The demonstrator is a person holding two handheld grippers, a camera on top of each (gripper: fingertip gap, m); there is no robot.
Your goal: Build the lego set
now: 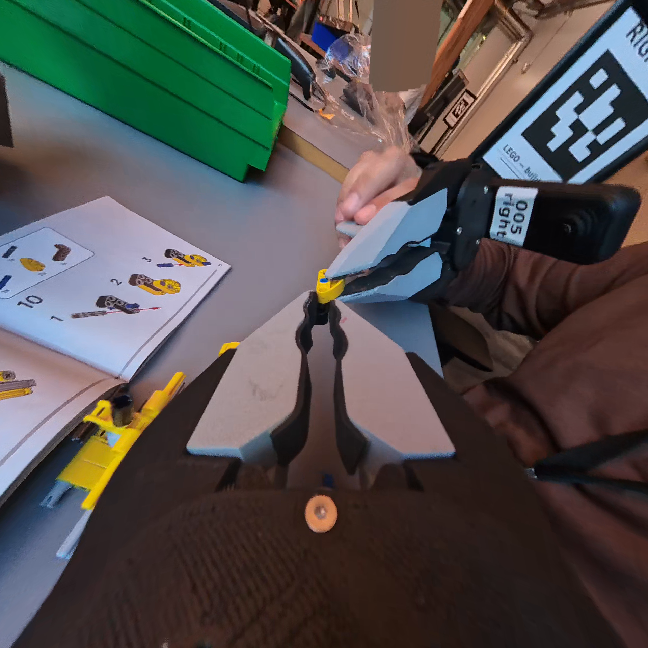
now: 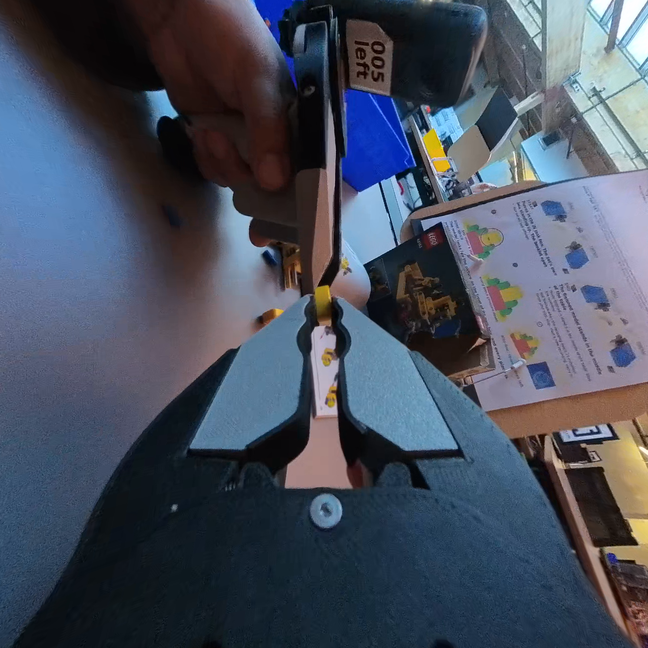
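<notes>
My left gripper (image 1: 321, 308) is shut on a small dark piece (image 1: 321, 315) held at its tips above the table. My right gripper (image 1: 337, 284) comes in from the right and is shut on a small yellow piece (image 1: 328, 289) with a blue pin in it. The yellow piece sits right on top of the dark piece, touching it. In the right wrist view my right gripper (image 2: 322, 305) pinches the yellow piece (image 2: 322, 302), and the left gripper (image 2: 321, 280) comes down from above, edge-on, meeting it. A hand holds each gripper.
The open instruction booklet (image 1: 105, 280) lies at left, with a yellow partial build (image 1: 105, 449) beside it. Green bins (image 1: 157, 87) stand behind. The set's box (image 2: 420, 291) and a printed sheet on a board (image 2: 561, 280) stand to the right. Loose yellow (image 2: 270, 315) and blue (image 2: 270, 256) pieces lie on the table. My two grippers' fingertips are within a few centimetres of each other.
</notes>
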